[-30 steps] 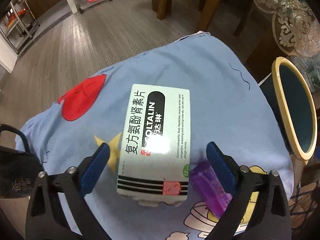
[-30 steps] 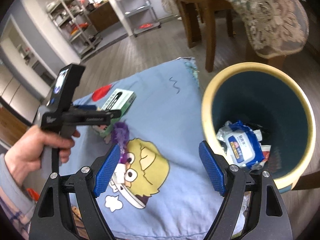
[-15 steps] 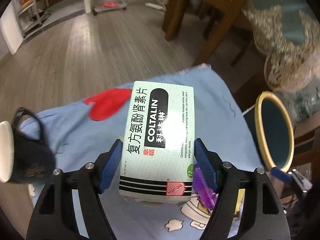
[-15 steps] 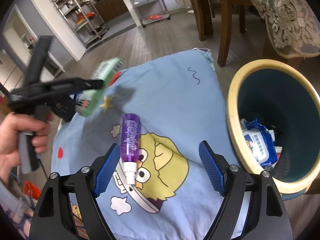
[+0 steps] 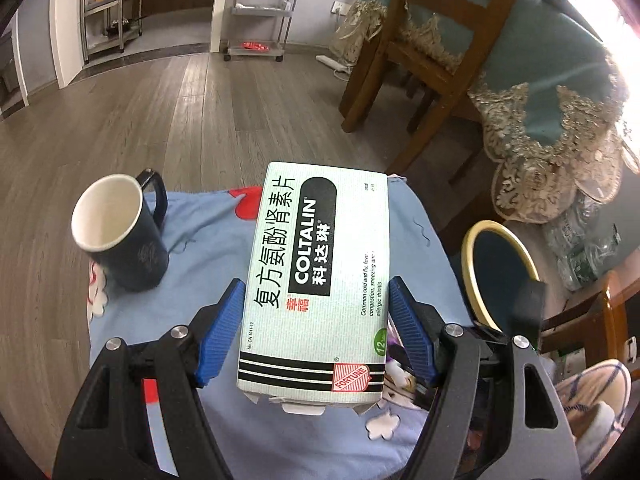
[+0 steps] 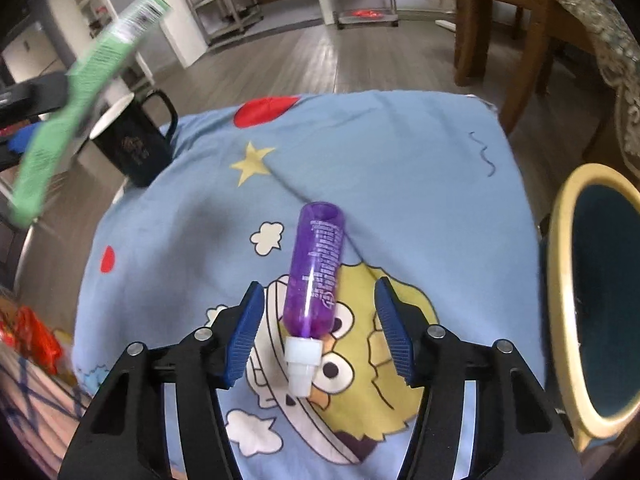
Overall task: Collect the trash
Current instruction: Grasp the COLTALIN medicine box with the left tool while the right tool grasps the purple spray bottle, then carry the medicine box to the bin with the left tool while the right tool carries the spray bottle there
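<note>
Meanwhile the left gripper (image 5: 316, 334) clamps the medicine box (image 5: 320, 280), while the right gripper (image 6: 320, 328) gapes wide around the purple bottle (image 6: 316, 268).

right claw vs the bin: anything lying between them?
Nothing: in the right wrist view only bare blue cartoon-print cloth separates the right claw from the yellow-rimmed teal bin. The purple plastic bottle lies between the claw's fingers.

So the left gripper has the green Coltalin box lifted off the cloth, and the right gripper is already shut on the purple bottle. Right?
Not quite. The left gripper does hold the Coltalin box up off the cloth, but the right gripper is open: the right wrist view shows its blue pads on either side of the purple bottle with gaps, and the bottle lies on the cloth.
</note>
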Demonstrator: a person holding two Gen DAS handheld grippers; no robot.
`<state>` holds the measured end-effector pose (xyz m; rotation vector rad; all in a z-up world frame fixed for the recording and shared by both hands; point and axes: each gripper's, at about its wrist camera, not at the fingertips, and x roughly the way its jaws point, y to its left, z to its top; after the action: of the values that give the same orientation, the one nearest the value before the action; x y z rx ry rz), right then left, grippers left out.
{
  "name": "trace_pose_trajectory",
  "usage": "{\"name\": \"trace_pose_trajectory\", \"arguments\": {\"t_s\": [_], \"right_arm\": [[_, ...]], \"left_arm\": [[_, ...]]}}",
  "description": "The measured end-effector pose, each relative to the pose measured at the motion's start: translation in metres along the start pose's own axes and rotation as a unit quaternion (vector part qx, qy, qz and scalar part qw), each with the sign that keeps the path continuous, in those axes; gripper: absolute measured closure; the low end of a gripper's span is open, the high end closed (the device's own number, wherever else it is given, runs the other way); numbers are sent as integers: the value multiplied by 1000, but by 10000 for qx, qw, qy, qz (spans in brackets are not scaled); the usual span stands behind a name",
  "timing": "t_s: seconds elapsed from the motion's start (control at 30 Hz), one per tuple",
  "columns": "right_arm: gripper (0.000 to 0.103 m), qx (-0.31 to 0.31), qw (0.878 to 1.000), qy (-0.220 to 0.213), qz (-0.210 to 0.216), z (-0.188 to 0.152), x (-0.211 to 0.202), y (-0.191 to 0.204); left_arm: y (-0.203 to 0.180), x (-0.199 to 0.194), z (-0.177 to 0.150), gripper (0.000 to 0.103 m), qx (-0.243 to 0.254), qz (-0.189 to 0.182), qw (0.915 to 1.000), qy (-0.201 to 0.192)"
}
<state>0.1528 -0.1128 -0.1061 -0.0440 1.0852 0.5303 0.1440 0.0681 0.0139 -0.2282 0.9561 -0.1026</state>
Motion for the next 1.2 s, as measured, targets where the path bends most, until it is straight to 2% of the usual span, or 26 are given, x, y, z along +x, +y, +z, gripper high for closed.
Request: {"name": "trace_pose_trajectory", "arguments": {"t_s": [0.33, 0.43, 0.47, 0.57, 0.9, 1.2], "right_arm": [[54, -181, 9996, 139, -150, 2, 27, 1], [62, -196, 9995, 193, -131, 2, 34, 0], [67, -191, 9995, 209, -108, 1, 35, 0], [69, -220, 9996, 179, -85, 0, 33, 0], [70, -29, 9997, -229, -27, 0, -6, -14], [70, 194, 9966, -806, -29, 1, -74, -40]], "left_arm": [[-17, -4, -9, 32, 330, 0, 9993, -178], [-20, -2, -7, 32, 390, 0, 9990, -222], [-20, -3, -7, 32, 393, -9, 9990, -221], [-20, -2, -7, 32, 382, 19, 9990, -228], [-33, -6, 0, 32, 440, -105, 9983, -372], [-64, -4, 4, 32, 593, -361, 9968, -390]]}}
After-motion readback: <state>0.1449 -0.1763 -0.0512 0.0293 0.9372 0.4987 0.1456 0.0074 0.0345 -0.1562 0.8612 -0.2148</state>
